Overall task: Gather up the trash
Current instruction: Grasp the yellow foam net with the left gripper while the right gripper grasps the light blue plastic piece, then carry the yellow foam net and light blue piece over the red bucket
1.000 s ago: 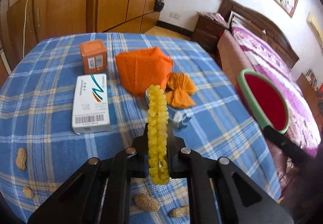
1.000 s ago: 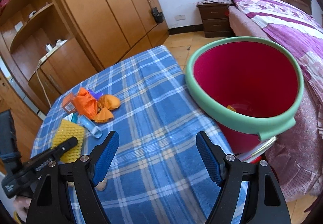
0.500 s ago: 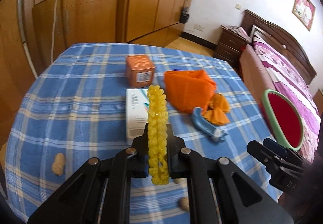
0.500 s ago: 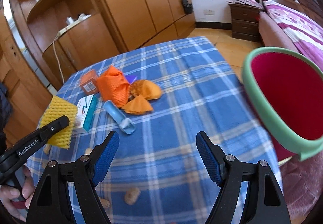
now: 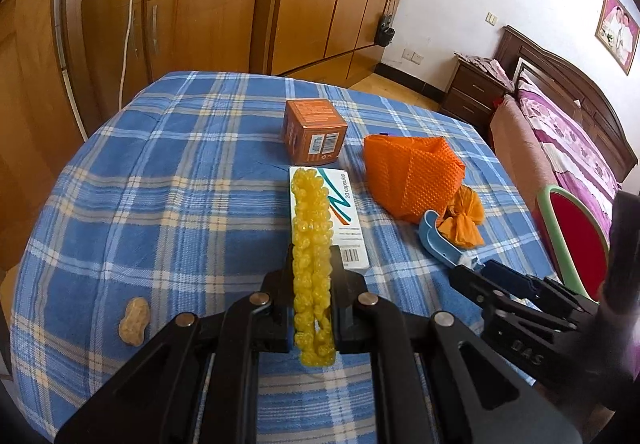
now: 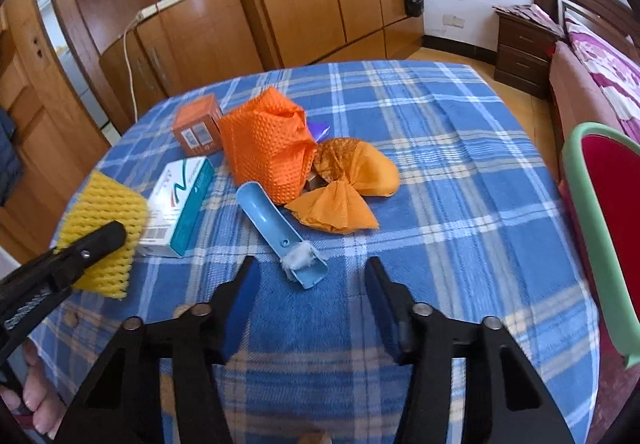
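L claw (image 5: 312,276) w/ yellow foam net (image 5: 311,244)

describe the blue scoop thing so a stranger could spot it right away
On the blue plaid table, find the orange mesh bag. The blue plastic scoop lies just in front of it, the only blue item, with white fluff at its near end.
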{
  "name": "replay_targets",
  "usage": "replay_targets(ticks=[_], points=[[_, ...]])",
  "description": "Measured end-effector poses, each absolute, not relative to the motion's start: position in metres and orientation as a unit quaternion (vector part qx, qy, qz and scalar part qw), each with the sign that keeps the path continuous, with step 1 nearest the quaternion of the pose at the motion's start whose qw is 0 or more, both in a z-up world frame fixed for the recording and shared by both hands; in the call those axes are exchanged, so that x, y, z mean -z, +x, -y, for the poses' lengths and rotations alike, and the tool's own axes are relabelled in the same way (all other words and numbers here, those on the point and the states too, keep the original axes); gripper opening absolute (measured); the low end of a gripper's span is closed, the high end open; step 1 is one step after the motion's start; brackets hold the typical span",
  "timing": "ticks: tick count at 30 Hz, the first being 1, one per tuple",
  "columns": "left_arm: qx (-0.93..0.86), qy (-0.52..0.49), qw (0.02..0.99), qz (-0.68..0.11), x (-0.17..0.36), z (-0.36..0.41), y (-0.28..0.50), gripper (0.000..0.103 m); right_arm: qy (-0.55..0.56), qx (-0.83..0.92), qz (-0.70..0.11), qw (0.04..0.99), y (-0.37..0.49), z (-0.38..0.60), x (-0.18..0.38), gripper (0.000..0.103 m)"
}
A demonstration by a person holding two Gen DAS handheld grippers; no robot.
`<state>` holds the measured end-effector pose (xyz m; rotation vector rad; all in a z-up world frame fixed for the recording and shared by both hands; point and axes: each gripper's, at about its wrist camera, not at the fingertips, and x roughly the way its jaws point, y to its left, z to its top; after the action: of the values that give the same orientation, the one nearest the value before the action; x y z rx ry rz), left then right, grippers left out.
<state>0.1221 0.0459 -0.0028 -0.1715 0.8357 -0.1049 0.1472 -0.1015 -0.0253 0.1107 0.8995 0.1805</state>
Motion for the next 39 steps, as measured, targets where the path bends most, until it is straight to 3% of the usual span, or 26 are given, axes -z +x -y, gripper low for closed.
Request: replay_targets(ticks=[2,4,6,22,39], points=[[0.048,-0.084,0.908,-0.407,0.004,-0.047,0.124,0.012,0.033,-0.078,-0.431,0.898,0.149,0.096,0.027,0.043],[0.047,-0.085,0.907,-0.409,0.005,-0.047,0.125,0.012,0.024,-0.073,-0.431,0.899,0.150,0.093,0.027,0.027],[0.047,-0.084,0.908,-0.409,0.004,-0.047,0.124,0.011,0.036,-0.082,-0.433,0.897,0.150,0.094,0.027,0.025],[0.080,-0.081,0.907,-0.406,-0.009,-0.025,0.114,0.012,0.108,-0.105,-0.378,0.914,0.095,0.129,-0.009,0.024],[0.175,-0.067,0.888,-0.421,-0.030,0.049,0.105,0.012,0.174,-0.033,-0.302,0.937,0.045,0.212,-0.041,0.024]])
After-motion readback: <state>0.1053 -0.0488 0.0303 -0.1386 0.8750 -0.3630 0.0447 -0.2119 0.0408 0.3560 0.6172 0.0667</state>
